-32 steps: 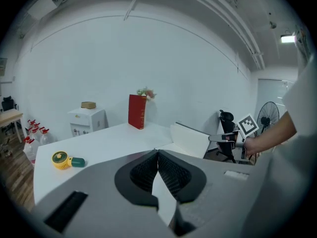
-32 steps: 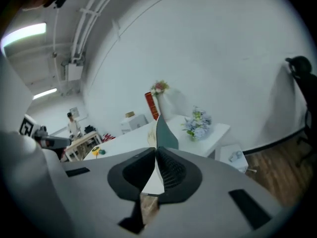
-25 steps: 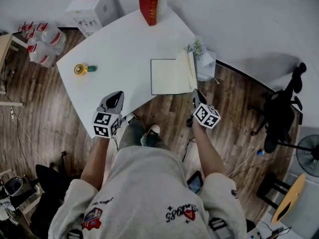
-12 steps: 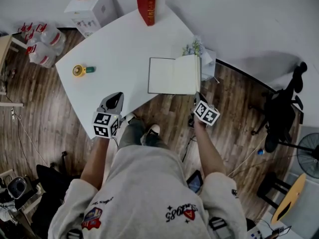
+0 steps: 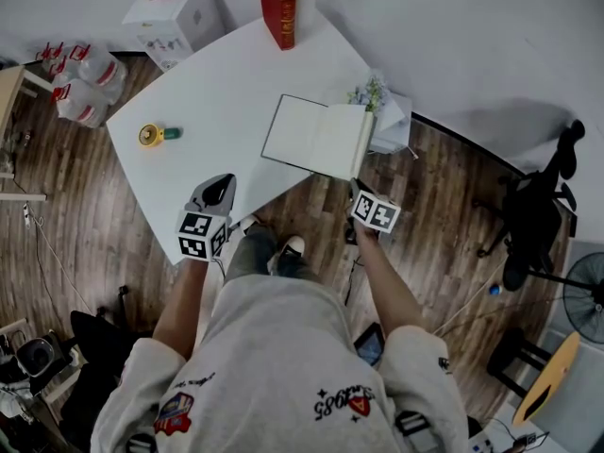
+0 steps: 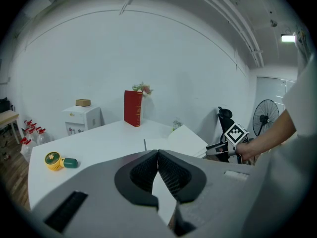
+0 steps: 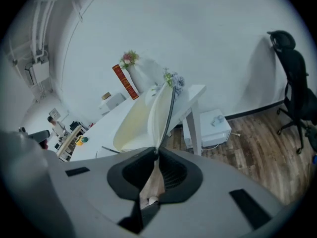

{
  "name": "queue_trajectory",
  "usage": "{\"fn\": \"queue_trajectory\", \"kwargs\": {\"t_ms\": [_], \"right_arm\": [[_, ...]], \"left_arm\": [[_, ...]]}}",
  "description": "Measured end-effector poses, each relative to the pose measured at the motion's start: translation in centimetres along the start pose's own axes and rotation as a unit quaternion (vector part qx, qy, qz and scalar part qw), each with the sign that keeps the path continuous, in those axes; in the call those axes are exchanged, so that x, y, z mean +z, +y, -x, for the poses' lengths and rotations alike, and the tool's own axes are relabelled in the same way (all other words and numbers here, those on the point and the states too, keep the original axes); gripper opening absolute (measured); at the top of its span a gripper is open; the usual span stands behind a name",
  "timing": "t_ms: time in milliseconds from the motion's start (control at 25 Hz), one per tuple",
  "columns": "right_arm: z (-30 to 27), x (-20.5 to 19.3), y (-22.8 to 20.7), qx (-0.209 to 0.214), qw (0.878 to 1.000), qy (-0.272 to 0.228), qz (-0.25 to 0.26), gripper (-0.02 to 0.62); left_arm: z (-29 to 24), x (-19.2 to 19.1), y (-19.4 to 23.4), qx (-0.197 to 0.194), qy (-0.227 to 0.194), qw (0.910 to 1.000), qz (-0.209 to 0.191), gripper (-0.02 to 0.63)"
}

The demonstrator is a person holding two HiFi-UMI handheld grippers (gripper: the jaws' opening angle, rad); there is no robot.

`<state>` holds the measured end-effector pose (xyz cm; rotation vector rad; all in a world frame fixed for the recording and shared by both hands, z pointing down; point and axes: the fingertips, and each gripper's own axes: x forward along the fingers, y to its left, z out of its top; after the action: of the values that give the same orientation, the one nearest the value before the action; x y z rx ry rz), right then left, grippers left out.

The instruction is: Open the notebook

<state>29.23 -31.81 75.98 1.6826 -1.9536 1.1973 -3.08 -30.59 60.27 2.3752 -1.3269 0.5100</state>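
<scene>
I've got the right gripper pinched on the notebook at its near edge — spine running straight ahead. Left gripper closed, empty, farther off.

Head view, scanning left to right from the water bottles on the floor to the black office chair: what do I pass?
water bottles → yellow-and-green gadget → left tool → notebook → right tool → office chair

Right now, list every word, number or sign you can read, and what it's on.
Prints on the shirt: upside down, too blurred to read.
Labels on the white cabinet: too small to read.
Cubes on the left gripper and right gripper: square patterns, no words.
The notebook and red book: nothing legible.
</scene>
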Motion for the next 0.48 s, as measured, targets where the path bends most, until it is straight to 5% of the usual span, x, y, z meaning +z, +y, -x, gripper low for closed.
{"fn": "queue_trajectory", "kwargs": {"t_ms": [280, 480], "right_arm": [[-1.1, -2.2, 2.5, 0.044, 0.997, 0.05, 0.024, 0.032], [-1.9, -4.2, 1.3, 0.032, 0.996, 0.082, 0.006, 0.053]], "left_arm": [[0.0, -0.7, 0.5, 0.001, 0.007, 1.0, 0.002, 0.005], [-0.1, -0.8, 0.0, -0.004, 0.01, 0.9999, 0.0, 0.005]]}}
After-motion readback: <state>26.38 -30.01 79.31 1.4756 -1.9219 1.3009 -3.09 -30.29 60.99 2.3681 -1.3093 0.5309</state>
